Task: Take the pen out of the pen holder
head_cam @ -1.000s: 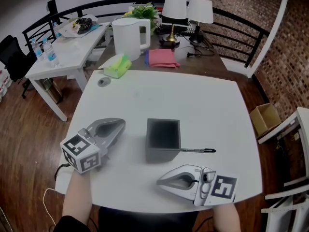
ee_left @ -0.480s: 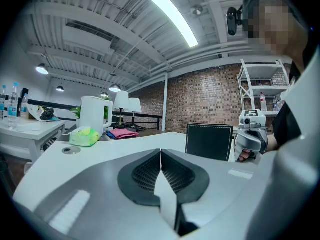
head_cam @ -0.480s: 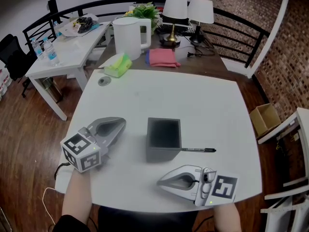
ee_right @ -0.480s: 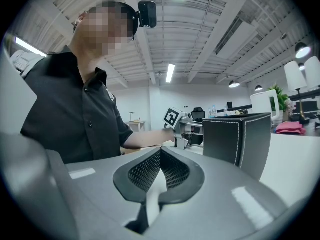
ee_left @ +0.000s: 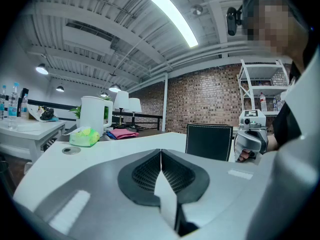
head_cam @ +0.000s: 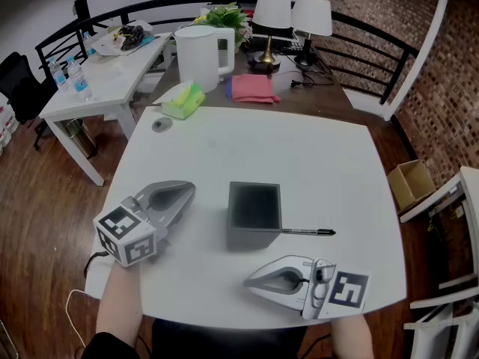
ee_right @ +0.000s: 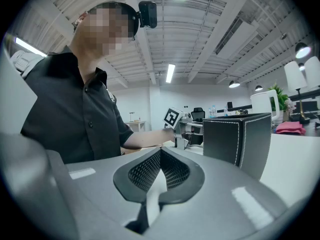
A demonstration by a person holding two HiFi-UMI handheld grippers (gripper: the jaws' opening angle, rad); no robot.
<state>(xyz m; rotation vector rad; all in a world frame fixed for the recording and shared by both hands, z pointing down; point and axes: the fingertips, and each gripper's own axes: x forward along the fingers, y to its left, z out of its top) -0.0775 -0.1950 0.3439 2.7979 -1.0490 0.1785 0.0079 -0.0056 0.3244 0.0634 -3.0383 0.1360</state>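
The black pen holder [head_cam: 254, 215] stands upright near the middle of the white surface [head_cam: 299, 152]. The pen [head_cam: 307, 232] lies flat on the surface, outside the pen holder, with one end at the holder's right wall. The left hand-held gripper [head_cam: 185, 194] rests on the surface to the left of the holder, jaws together and empty. The right hand-held gripper [head_cam: 251, 280] rests near the front edge, jaws likewise together with nothing between them.

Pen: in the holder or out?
Out. The pen lies flat on the table, just right of the pen holder in the head view; the holder's inside looks empty.
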